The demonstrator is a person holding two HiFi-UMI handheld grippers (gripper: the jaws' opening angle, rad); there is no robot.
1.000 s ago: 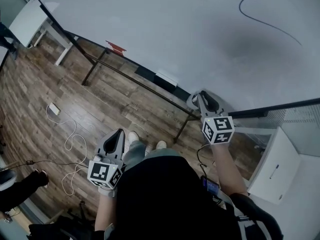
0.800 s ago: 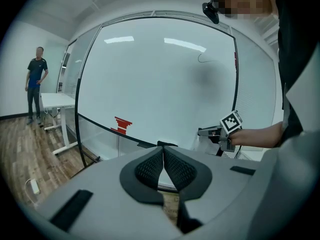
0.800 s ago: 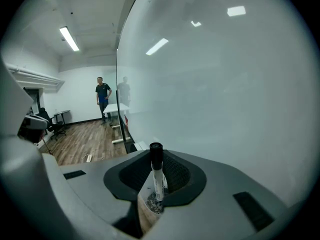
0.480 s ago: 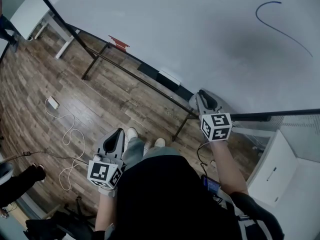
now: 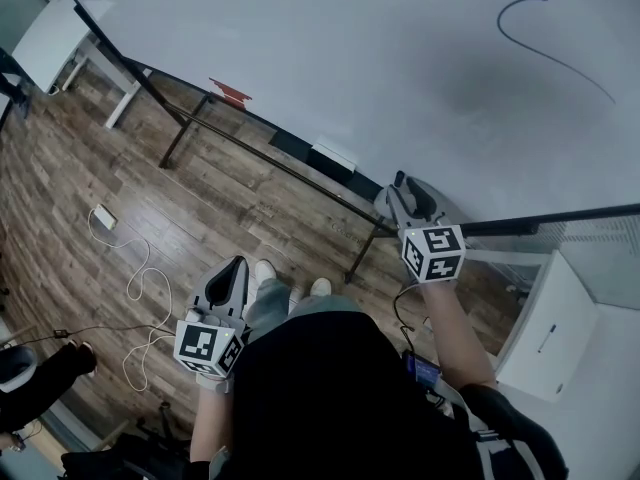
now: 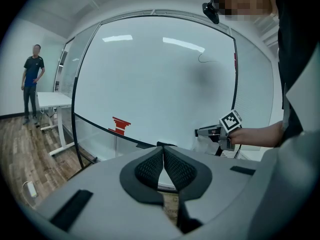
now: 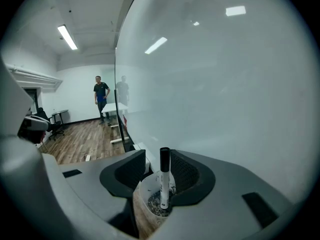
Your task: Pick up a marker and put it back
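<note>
We are in an office or meeting room: a wall-wide whiteboard [image 5: 330,58] in a black frame stands over a wood-plank floor [image 5: 90,178]. A white desk [image 6: 52,100], an office chair [image 7: 54,126] and a ceiling strip light [image 7: 66,37] fit that.

- The left gripper [image 5: 237,265] has a pale grey moulded shell that narrows to a rounded nose.
- Its jaws are lined with black pads [image 6: 150,168] with a fine ribbed texture.
- The right gripper [image 5: 400,182] has the same grey shell and black ribbed lining.
- Flat black rectangular insets [image 6: 70,209] sit in the top of each shell.
- At the rear of each gripper is a white cube [image 5: 208,347] printed with black square markers.
- A thin dark cable [image 5: 399,319] hangs in a loop below the right gripper.
- The person wears a black top [image 5: 330,398], grey trousers [image 5: 268,306] and white shoes [image 5: 265,270].
- The forearms are bare.
</note>
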